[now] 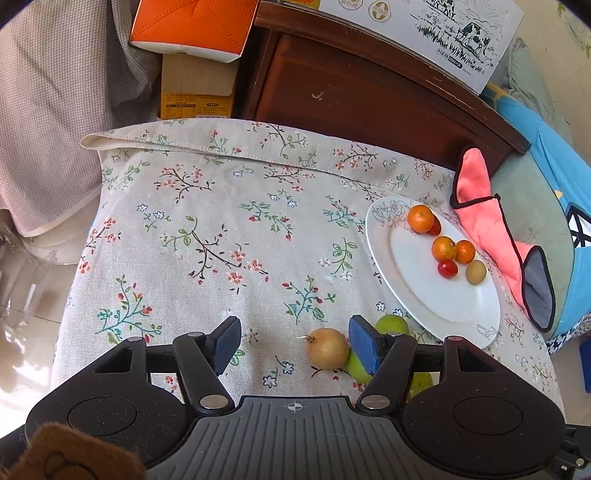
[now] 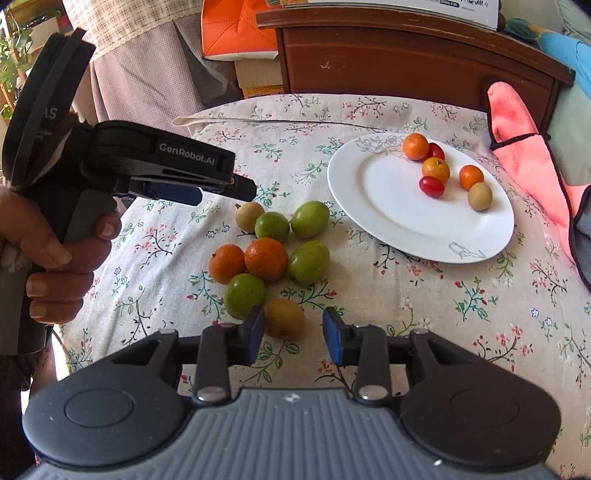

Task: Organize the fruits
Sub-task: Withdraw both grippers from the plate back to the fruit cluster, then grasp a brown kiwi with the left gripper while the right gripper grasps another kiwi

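A white plate (image 1: 424, 295) (image 2: 388, 199) at the right of the floral cloth holds three small oranges, two cherry tomatoes and a tan fruit. Loose fruit lies left of it: several green ones (image 2: 308, 261), two oranges (image 2: 266, 258), a tan one (image 2: 249, 216) and a yellow-brown one (image 2: 284, 317). My left gripper (image 1: 295, 345) (image 2: 236, 188) is open over the tan fruit (image 1: 327, 349), which lies between its jaws close to the right pad. My right gripper (image 2: 294, 336) is open, and the yellow-brown fruit sits at its tips beside the left pad.
A pink cloth (image 1: 480, 206) (image 2: 524, 147) lies just right of the plate. Behind the table stand a dark wooden cabinet (image 1: 351, 85) and an orange box (image 1: 192, 26). A person's hand (image 2: 55, 251) holds the left gripper at the left of the right wrist view.
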Demonstrator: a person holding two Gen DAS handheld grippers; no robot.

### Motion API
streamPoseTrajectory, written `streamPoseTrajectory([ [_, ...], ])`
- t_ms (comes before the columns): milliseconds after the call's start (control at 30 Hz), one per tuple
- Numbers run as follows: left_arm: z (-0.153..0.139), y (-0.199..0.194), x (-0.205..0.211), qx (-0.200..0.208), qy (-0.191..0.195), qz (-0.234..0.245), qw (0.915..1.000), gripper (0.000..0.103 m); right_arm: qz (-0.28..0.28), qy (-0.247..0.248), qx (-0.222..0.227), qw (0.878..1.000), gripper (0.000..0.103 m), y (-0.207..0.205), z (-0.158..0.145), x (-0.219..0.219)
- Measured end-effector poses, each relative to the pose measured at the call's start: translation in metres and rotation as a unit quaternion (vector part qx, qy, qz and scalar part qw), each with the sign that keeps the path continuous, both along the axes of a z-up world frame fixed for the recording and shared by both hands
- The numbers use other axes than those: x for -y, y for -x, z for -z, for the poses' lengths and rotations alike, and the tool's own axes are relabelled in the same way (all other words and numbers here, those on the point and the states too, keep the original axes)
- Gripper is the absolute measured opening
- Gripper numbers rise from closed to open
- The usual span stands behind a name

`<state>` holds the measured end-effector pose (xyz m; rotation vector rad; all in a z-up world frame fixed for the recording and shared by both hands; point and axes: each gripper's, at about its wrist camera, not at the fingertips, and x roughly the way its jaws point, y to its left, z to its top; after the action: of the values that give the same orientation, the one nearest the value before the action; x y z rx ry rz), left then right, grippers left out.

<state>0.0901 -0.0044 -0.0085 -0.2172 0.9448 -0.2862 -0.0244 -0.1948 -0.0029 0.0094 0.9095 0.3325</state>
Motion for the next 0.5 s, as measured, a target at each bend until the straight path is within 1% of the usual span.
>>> streamPoseTrajectory([
  [167, 0.002, -0.001, 0.009, -0.008, 0.009, -0.01, 0.9999, 0.064, -0.012, 0.01, 0.004, 1.0, 0.035, 0.001, 0.002, -0.007],
  [233, 0.003, -0.002, 0.01, -0.014, 0.022, -0.016, 0.9995, 0.061, -0.012, 0.009, 0.004, 1.0, 0.035, 0.001, 0.002, -0.007],
  [400, 0.007, -0.003, 0.013, -0.032, 0.055, -0.02, 0.9978, 0.059, -0.015, 0.01, 0.004, 1.0, 0.035, 0.001, 0.004, -0.008],
  [500, 0.009, -0.003, 0.015, -0.04, 0.065, -0.023, 0.9968, 0.059, -0.017, 0.011, 0.002, 1.0, 0.035, 0.002, 0.005, -0.009],
])
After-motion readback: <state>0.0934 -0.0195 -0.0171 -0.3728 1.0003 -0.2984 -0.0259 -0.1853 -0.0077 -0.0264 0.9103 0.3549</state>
